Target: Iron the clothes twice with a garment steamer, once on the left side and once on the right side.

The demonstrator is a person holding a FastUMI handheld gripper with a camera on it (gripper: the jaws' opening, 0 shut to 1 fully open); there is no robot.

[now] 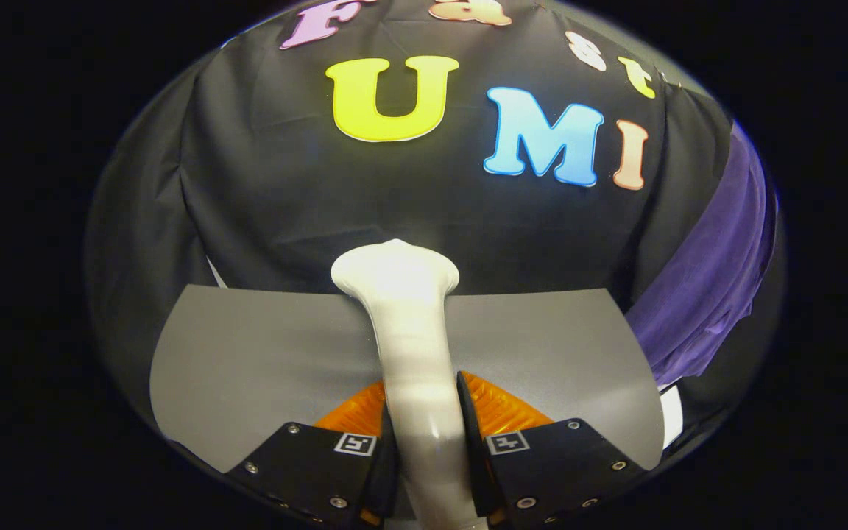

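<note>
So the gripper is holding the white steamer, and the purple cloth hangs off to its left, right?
Not quite. The gripper is shut on the white steamer, but the purple cloth hangs off to its right, not its left, as the gripper view shows.

The scene is dimly lit from above, glare is thrown on the white steamer [405, 309], and straight edges are bowed by fisheye distortion.

Camera riding on the gripper, looking forward along its fingers

The lens sits close behind the gripper [424, 434], whose fingers clamp the white steamer handle [413, 353]; it faces slightly down over a grey mat [247, 353] beyond the handle, toward the booth wall, with purple cloth [711, 294] to the handle's right.
</note>
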